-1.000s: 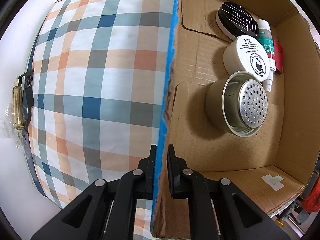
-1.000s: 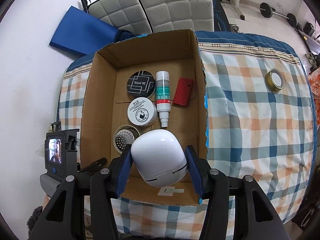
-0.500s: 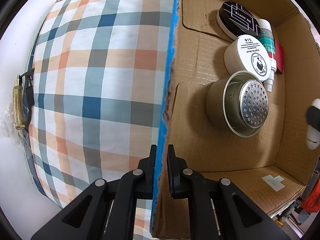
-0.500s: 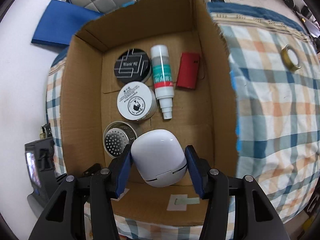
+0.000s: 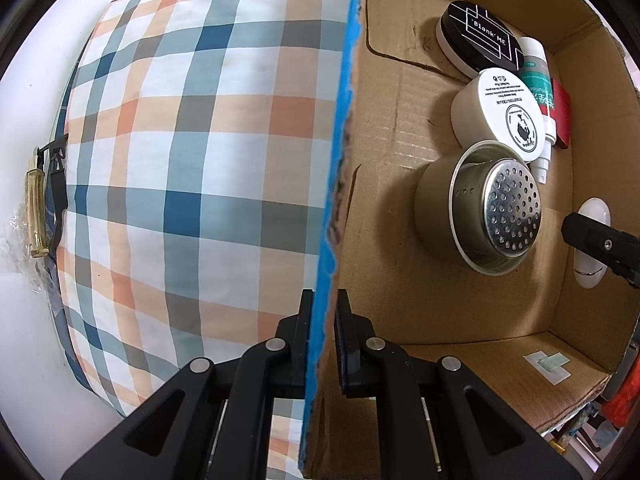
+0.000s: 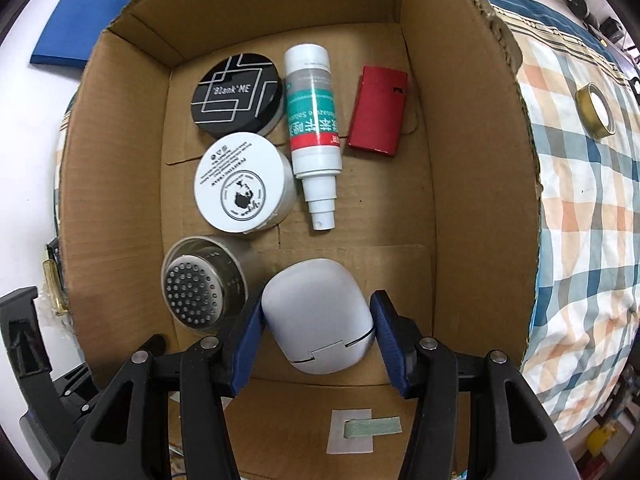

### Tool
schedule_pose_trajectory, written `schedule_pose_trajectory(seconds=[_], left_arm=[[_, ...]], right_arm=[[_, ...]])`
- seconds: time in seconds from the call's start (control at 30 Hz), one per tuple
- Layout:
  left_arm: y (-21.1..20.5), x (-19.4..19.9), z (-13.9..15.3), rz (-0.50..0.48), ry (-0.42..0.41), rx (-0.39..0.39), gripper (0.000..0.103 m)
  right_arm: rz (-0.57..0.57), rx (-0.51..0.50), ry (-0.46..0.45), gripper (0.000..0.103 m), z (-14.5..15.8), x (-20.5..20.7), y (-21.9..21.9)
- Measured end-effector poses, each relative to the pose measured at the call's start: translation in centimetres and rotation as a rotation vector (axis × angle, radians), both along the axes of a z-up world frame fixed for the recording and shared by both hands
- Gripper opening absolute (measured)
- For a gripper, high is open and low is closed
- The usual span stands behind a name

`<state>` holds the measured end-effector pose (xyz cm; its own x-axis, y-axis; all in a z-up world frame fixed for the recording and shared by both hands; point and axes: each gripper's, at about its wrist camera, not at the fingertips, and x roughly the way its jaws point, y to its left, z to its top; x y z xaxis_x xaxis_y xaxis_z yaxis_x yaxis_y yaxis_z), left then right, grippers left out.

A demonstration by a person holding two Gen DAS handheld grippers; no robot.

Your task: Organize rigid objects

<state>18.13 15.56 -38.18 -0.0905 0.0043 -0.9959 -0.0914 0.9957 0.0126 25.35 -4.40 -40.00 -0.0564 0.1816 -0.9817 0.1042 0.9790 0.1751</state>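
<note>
Since the earlier frame the right gripper (image 6: pixel 316 338) had come down into the cardboard box (image 6: pixel 472 184), and the box floor filled much more of its view than before; in the left wrist view its black finger and the white case (image 5: pixel 591 254) had come in at the right edge, where a second earlier there was only bare cardboard. The left gripper (image 5: pixel 322 336) had not shifted.

That left gripper was clamped tight on the blue-taped edge of the box's left wall (image 5: pixel 340 140), one finger outside over the plaid cloth (image 5: pixel 192 152), the other inside the box.

The right gripper's blue-padded fingers (image 6: pixel 250 340) pressed on both sides of the rounded white case (image 6: pixel 318 316), holding it low over the near part of the box floor; whether it touched the floor could not be told. Just to its left stood the metal strainer cup (image 6: pixel 200 286), apparently not touching it.

Farther in, a white round jar (image 6: pixel 240 182) lay just beyond the strainer, and a black round tin (image 6: pixel 238 94) marked "Blank ME" lay beyond that, the two overlapping in the view. To their right lay a white spray bottle (image 6: pixel 314 128) on its side, nozzle toward the near side, and right of it a red flat case (image 6: pixel 378 110).

Outside the box, on the plaid cloth to the right, sat a roll of gold tape (image 6: pixel 596 110).
</note>
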Motion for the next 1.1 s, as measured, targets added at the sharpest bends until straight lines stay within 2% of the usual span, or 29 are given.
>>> schedule_pose_trajectory(seconds=[0.17, 0.3, 0.4, 0.5, 0.7, 0.9, 1.1], left_arm=[[-0.1, 0.1, -0.3, -0.003, 0.004, 0.004, 0.007], [-0.1, 0.2, -0.3, -0.004, 0.006, 0.006, 0.007], [-0.2, 0.4, -0.3, -0.002, 0.008, 0.005, 0.007], [-0.2, 0.4, -0.3, -0.004, 0.007, 0.006, 0.007], [-0.1, 0.4, -0.3, -0.003, 0.008, 0.006, 0.007], [-0.2, 0.4, -0.2, 0.0, 0.008, 0.007, 0.007], [-0.3, 0.5, -0.2, -0.003, 0.01, 0.01, 0.007]], right_arm=[[0.003, -0.001, 0.013, 0.057, -0.5, 0.4, 0.1], [0.011, 0.011, 0.013, 0.079, -0.2, 0.6, 0.3], [0.031, 0.013, -0.004, 0.086, 0.6, 0.6, 1.0], [0.046, 0.01, -0.015, 0.103, 1.5, 0.5, 1.4], [0.066, -0.006, -0.061, 0.103, 3.8, -0.1, 1.2], [0.073, -0.034, -0.135, 0.103, 7.8, -1.9, -0.3], [0.05, -0.017, -0.203, 0.103, 11.5, -3.3, -1.6]])
